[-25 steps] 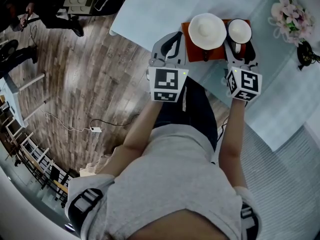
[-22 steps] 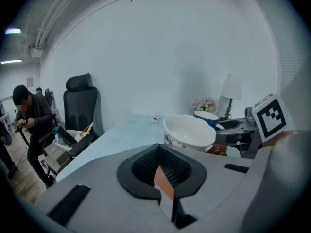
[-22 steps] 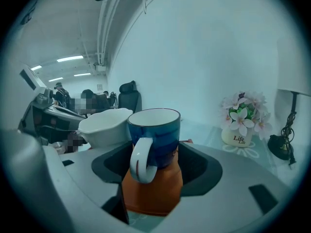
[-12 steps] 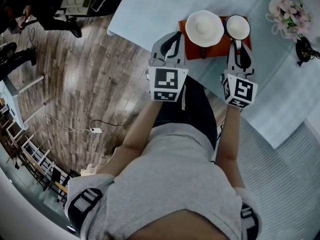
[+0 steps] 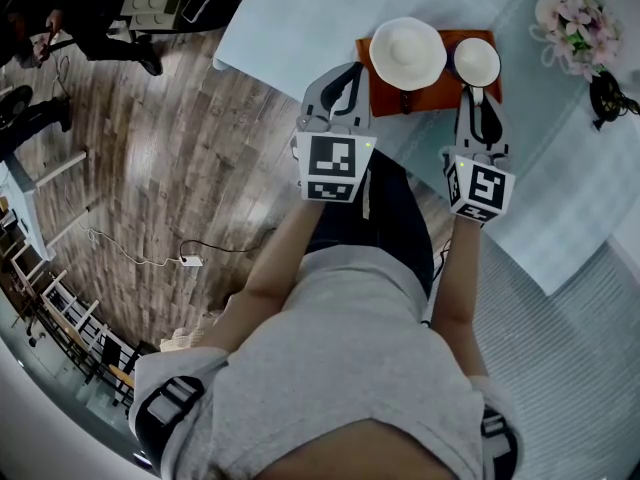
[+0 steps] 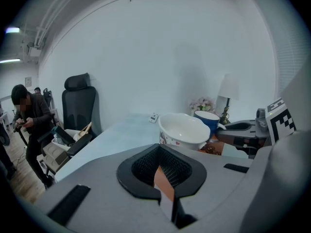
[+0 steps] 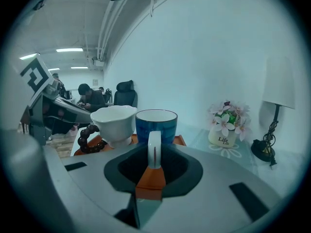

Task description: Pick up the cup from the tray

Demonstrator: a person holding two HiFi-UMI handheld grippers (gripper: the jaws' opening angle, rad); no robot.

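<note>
An orange tray (image 5: 437,96) near the table's edge carries a white bowl (image 5: 407,53) and a blue cup (image 5: 477,60) with a white inside. My right gripper (image 5: 477,94) is shut on the cup's white handle (image 7: 154,147), having just closed on it. In the right gripper view the cup (image 7: 156,122) stands upright straight ahead, with the bowl (image 7: 114,123) to its left. My left gripper (image 5: 353,71) is shut with nothing in it. It sits by the tray's left edge; whether it touches the tray I cannot tell. The left gripper view shows the bowl (image 6: 182,129) and cup (image 6: 210,119) ahead.
A string of dark beads (image 7: 87,139) lies on the tray in front of the bowl. A small flower pot (image 5: 568,20) and a black lamp base (image 5: 608,96) stand at the table's far right. A seated person (image 6: 29,123) and an office chair (image 6: 77,108) are off to the left.
The right gripper's jaws went from wide open to closed on the cup's handle, and it edged forward toward the cup. The left gripper stayed where it was.
</note>
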